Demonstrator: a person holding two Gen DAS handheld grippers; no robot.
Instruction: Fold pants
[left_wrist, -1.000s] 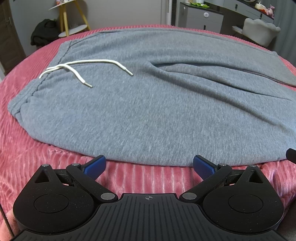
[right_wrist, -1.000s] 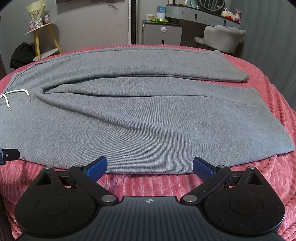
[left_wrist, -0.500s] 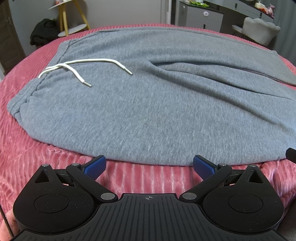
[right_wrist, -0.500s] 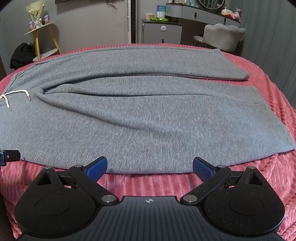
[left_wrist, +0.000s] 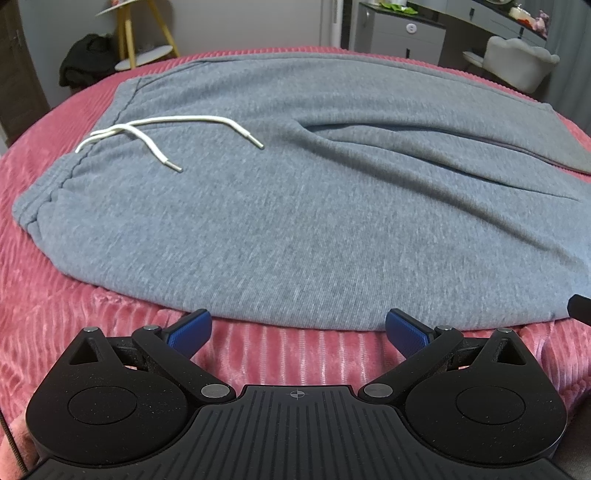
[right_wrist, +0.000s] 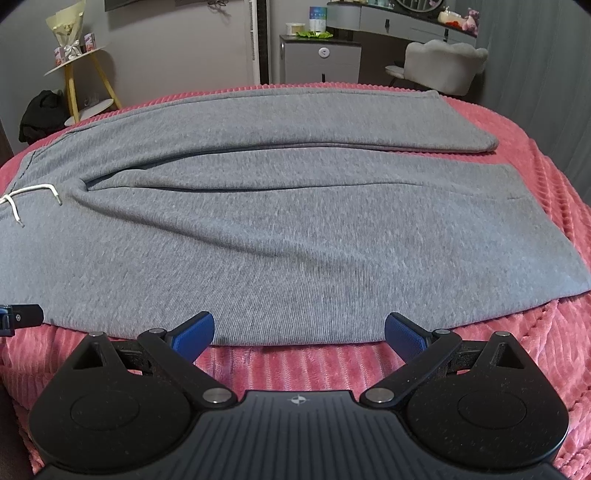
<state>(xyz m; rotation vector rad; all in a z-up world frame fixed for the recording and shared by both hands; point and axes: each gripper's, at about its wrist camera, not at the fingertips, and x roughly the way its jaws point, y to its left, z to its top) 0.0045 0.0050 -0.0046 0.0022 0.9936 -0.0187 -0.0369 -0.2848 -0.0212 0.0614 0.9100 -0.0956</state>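
Your left gripper (left_wrist: 297, 328) is spread wide, its blue pads (left_wrist: 190, 330) well apart and nothing between them. Both pads sit over the pink blanket (left_wrist: 55, 306), just short of the near hem of the pants (left_wrist: 295, 221); whether the tips touch the cloth cannot be told. The pants lie flat across the blanket, waistband to your left, with the white drawstring (left_wrist: 162, 136) loose on top of the grey fabric near the waist. At the right edge of the left view a black tip of the other gripper shows.

Your right gripper (right_wrist: 299, 330) is likewise released, pads (right_wrist: 404, 334) wide apart, holding nothing. They sit at the near hem of the pants (right_wrist: 295, 229), over the blanket (right_wrist: 517, 332); contact cannot be confirmed. From this view both legs run to your right, the far leg lying above the near one, cuffs ending short of the blanket's right side. The drawstring (right_wrist: 22, 195) shows at far left.
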